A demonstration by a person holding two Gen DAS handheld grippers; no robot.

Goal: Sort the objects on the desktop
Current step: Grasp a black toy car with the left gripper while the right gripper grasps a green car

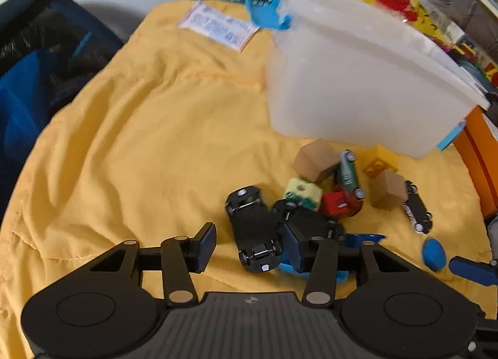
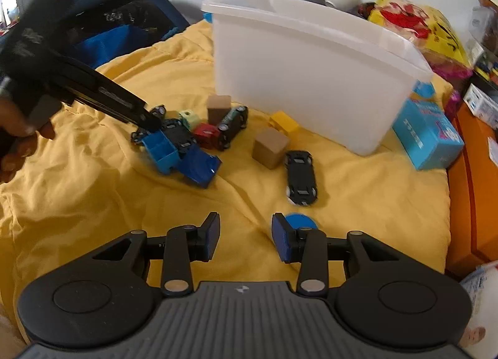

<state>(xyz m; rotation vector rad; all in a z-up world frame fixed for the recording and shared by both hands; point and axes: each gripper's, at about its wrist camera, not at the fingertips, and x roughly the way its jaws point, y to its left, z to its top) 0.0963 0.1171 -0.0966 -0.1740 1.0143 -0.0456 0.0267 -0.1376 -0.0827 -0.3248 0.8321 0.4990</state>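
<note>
The left gripper (image 1: 249, 247) stands with its jaws apart, released, straddling an overturned black toy car (image 1: 253, 231) whose chassis and wheels face up; the pads flank it and whether either touches it is unclear. The right gripper (image 2: 246, 236) is likewise spread with nothing between its pads, poised above bare cloth, with a small blue oval piece (image 2: 298, 221) just behind its right finger. The toys lie in a loose heap near the middle of the scene: a blue toy truck (image 2: 183, 156) tipped on its side, a red block (image 2: 205, 135), a pale green cube (image 2: 189, 118), a green toy car (image 1: 348, 172), two brown wooden blocks (image 2: 270, 147), a yellow brick (image 2: 283, 121) and another overturned black car (image 2: 300, 177) lying apart to the right. Beyond them stands a translucent white bin (image 2: 311, 63). Everything rests on a wrinkled yellow cloth (image 1: 140, 141), with a dark blue bag (image 2: 118, 26) at far left and a light blue box (image 2: 426, 135) at right.
</note>
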